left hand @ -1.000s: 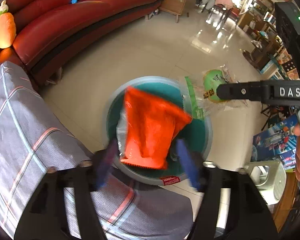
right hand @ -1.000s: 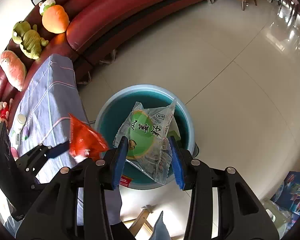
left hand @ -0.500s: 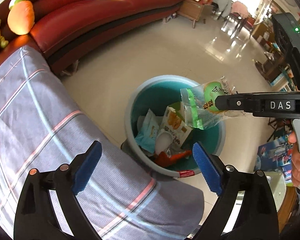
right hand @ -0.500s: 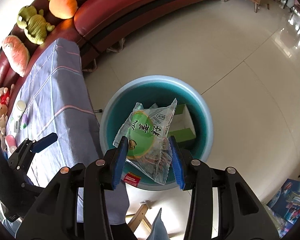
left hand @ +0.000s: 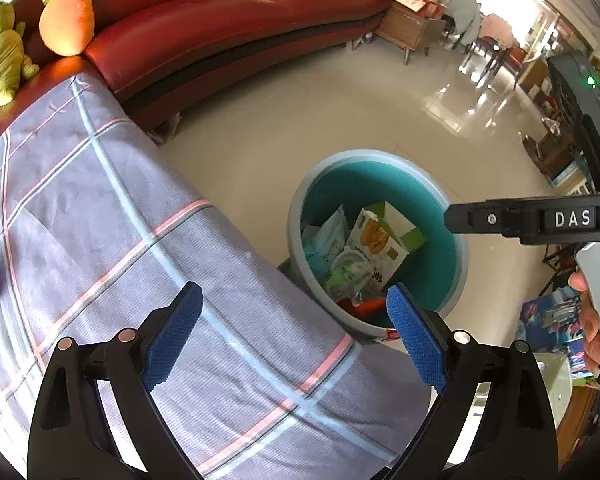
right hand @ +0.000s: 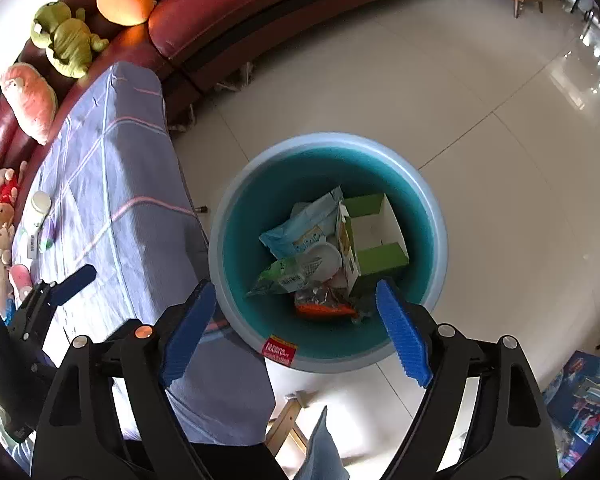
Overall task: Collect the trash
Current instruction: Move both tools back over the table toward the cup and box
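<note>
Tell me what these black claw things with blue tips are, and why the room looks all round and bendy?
They are grabbing tools, one in each of a person's hands. Each carries a small camera with a very wide lens, which bends the room.

One picture looks along the left gripper, the other along the right gripper. Both point down at the round teal plastic bin on the floor, beside the table with the grey checked tablecloth.

Both grippers are open and hold nothing; the right one's jaws have just opened. In the bin lie a green and white cardboard box, a pale blue packet, a clear wrapper with a green print and an orange wrapper. On the tablecloth still lies a small white bottle.
</note>
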Demonstrator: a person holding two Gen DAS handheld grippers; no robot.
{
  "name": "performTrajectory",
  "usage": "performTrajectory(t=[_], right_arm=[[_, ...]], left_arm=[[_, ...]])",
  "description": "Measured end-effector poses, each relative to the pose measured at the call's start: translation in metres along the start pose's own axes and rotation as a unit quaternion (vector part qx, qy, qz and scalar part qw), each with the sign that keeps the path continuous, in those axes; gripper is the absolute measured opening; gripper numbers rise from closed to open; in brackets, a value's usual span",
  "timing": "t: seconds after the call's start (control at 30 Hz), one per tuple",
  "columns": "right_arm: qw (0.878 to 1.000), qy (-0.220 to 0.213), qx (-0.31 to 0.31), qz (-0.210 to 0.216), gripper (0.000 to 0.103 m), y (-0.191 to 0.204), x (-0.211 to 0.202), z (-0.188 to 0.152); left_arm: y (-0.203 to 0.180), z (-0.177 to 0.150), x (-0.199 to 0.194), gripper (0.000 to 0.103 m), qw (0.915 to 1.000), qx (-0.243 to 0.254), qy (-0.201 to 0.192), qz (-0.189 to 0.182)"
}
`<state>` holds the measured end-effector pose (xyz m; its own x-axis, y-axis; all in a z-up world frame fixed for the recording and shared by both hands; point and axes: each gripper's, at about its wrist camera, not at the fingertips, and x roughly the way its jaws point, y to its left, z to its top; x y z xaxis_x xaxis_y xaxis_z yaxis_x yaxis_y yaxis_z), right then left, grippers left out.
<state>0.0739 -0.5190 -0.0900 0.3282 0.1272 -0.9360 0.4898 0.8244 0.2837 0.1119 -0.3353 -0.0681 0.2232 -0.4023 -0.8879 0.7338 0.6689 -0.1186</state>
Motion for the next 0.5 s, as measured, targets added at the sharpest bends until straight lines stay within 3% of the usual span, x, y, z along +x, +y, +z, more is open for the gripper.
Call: performTrajectory(t=[0.27,0.5], right_arm=[[1.000,0.009,-0.017,-0.009,0.083,0.023,0.004,-0.005],[0.997,0.023,-0.065,-0.017,0.083,0.074,0.014,-0.002]], left_arm=[[0.022,-0.010,-0.011,0.094,0.9998,-0.018,-0.004,0.008],[0.063,-0.026,-0.032,0.095,0.9981,-0.053,-0.014,0.027]])
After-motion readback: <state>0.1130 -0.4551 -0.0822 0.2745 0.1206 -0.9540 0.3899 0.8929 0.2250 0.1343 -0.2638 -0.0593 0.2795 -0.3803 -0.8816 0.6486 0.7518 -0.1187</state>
